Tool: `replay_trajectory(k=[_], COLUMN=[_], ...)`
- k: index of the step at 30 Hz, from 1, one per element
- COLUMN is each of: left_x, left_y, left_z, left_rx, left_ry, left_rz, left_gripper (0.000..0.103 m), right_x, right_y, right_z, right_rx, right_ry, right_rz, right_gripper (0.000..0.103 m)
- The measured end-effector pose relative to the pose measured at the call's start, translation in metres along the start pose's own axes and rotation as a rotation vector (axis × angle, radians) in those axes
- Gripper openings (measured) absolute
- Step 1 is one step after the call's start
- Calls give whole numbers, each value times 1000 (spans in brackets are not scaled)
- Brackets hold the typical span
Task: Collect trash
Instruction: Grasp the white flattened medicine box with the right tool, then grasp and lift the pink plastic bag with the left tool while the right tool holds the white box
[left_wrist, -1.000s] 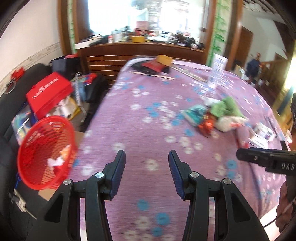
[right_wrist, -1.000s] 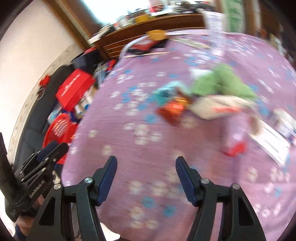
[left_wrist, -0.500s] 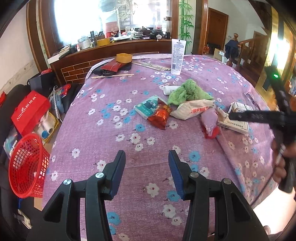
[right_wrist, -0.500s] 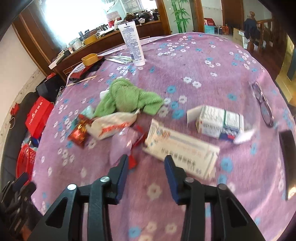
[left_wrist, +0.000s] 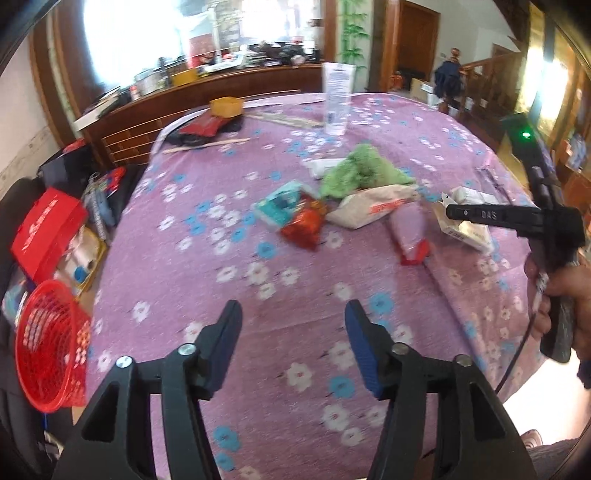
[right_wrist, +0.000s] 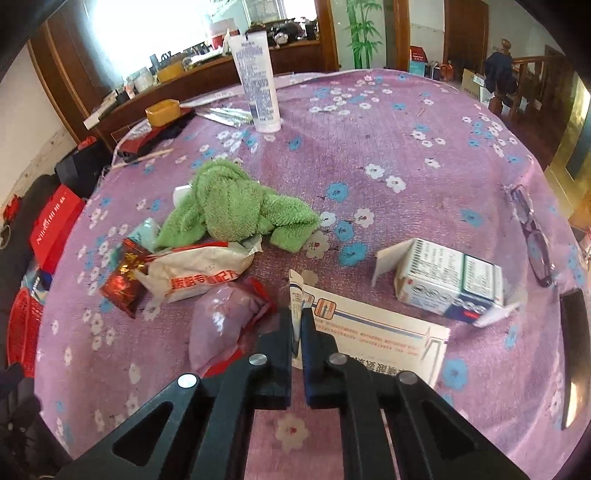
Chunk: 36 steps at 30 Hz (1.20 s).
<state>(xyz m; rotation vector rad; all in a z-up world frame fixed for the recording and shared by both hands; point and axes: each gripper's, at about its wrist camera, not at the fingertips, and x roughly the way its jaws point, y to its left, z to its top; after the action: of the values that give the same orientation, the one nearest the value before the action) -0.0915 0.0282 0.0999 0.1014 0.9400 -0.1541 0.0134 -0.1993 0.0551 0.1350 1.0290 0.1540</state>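
Jaws of your right gripper (right_wrist: 297, 325) have just closed, pinching the flattened white printed carton's (right_wrist: 373, 343) edge; your left gripper (left_wrist: 291, 332) hangs parted, empty, above the purple flowered tablecloth (left_wrist: 295, 413).

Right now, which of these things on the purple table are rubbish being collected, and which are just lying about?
Part of the job:
flattened carton, pinched in the closed right gripper
open medicine box
red wrapper
white bag
pink bag
red basket
open, empty left gripper

Probably just lying about:
green towel
white tube
glasses
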Motion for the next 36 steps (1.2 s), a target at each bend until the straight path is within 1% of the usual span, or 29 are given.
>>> replay_trajectory(k=[2, 4, 6, 8, 10, 12, 13, 17, 19, 20, 21, 22, 23, 27, 30, 32, 33, 36], left_x=[5, 13, 25, 38, 60, 77, 90, 124, 137, 141, 146, 149, 153, 143, 119, 94, 87, 56], left_y=[-12, -29, -46, -58, -71, -76, -80, -89, -94, -96, -100, -103, -106, -107, -103, -97, -94, -79], left_z=[7, 17, 28, 37, 49, 57, 63, 72, 74, 75, 75, 75, 75, 69, 60, 50, 47, 32], left_rx=[23, 40, 54, 53, 47, 34, 23, 2, -12, -11, -4, 1, 3, -12, -20, -19, -21, -35], left_ry=[9, 13, 28, 36, 66, 88, 108, 162, 178, 180, 176, 176, 186, 163, 112, 60, 47, -6], left_rz=[-35, -82, -121, -138, -178, -187, -211, -232, -217, -224, -219, -209, -208, -203, -187, -148, -136, -66], left_gripper=[62, 62, 62, 62, 62, 62, 62, 61, 61, 60, 49, 41, 39, 35, 34, 34, 34, 35], right_x=[-19, -33, -47, -59, -70, -78, -83, -96, -99, -101, -102, -102, -103, -104, -101, -97, -95, -89], right_y=[-5, -10, -18, -25, -30, -35, -38, -51, -59, -62, -65, -67, -69, -68, -61, -53, -47, -26], right_z=[-8, -14, -23, -31, -39, -45, -48, -59, -63, -65, -66, -67, -67, -68, -66, -64, -63, -59], right_rx=[6, 19, 42, 54, 53, 44, 40, 46, 53, 55, 56, 56, 57, 48, 33, 19, 9, -26], right_ry=[-22, -34, -39, -44, -48, -50, -52, -54, -50, -48, -47, -47, -47, -50, -49, -45, -44, -37], right_rz=[8, 20, 45, 64, 77, 80, 80, 78, 77, 76, 75, 75, 77, 85, 101, 114, 123, 151], right_gripper=[5, 5, 5, 5, 5, 5, 5, 5, 5, 5, 5, 5, 5, 5, 5, 5, 5, 5])
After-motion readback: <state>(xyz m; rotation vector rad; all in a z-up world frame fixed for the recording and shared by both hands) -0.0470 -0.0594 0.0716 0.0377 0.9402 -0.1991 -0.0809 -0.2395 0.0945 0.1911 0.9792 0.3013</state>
